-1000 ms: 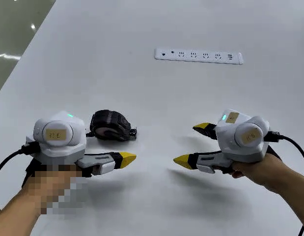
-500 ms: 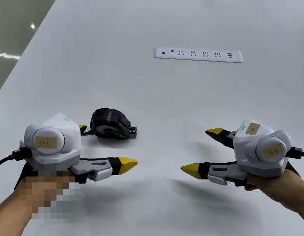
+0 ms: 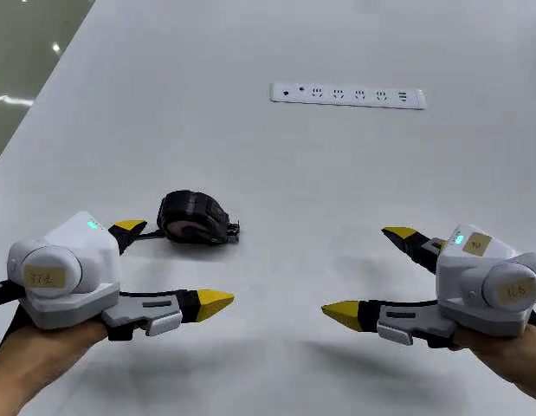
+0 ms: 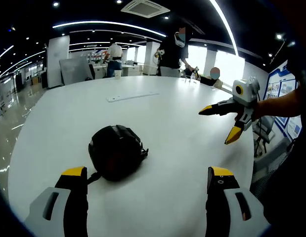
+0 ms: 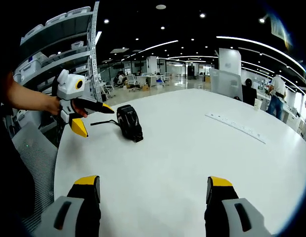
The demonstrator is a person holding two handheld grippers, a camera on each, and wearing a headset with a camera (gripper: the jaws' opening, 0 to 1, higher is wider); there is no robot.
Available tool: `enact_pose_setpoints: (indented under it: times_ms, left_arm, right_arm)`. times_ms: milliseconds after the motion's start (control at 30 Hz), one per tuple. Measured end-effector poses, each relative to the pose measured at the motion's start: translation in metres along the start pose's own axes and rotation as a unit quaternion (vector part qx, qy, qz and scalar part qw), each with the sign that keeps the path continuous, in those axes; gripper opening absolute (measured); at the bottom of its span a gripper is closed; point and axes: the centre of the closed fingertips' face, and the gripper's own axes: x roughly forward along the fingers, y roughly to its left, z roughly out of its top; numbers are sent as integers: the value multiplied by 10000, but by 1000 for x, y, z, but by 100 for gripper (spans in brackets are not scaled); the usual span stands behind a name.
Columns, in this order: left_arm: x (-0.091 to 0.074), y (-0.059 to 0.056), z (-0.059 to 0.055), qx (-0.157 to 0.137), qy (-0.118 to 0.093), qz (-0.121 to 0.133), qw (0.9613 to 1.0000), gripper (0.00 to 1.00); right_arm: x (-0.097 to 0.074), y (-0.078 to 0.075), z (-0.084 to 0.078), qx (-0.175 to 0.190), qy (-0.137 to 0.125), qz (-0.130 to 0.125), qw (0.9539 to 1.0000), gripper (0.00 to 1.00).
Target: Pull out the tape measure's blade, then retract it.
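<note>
The surface was a broad white slab, smooth and faintly glossy, with soft shadows under both tools. In the head view a patch of shiny grey-green floor filled the upper left of the frame. A long white power strip lay flat near the top, right of centre.

The tape measure sat on the surface left of centre. It was a rounded black case with a ribbed, rubbery rim and a paler round face, its blade wound in. The left tool hung at the lower left with its jaws spread wide and holding nothing, the upper tip just beside the case. The right tool hung at the lower right, well apart from the case, with its jaws also wide and empty. Both had smooth white plastic bodies and dark jaws ending in yellow points.

Where the head view looked down at the surface, the gripper views looked out level across the room. The left gripper view had a dark ceiling crossed by long light strips, with people standing beyond the far edge at the upper middle. The right gripper view had tall metal shelving carrying pale bins at the upper left, with desks far behind.
</note>
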Motion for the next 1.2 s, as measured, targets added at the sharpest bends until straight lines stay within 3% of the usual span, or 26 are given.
enact_pose_setpoints:
  times_ms: [333,500,867,1200]
  left_arm:
    - [-7,-2,-5,136,60,-57,9999,99]
    - [-9,0,-2,254,20,26,9997,99]
    - [-9,-7,-1,272,41,18,9996,99]
    - [-13,-4,1,201,36,82,9998,99]
  right_arm:
    - [-5,10,-4,47,-23,20,10000,99]
    - [-6,12,-4,62,-5,-3,10000,99]
    - [-10,12,-1,81,-49,-78,9999,99]
    - [-12,12,-2,103,-36,-85,9999,99]
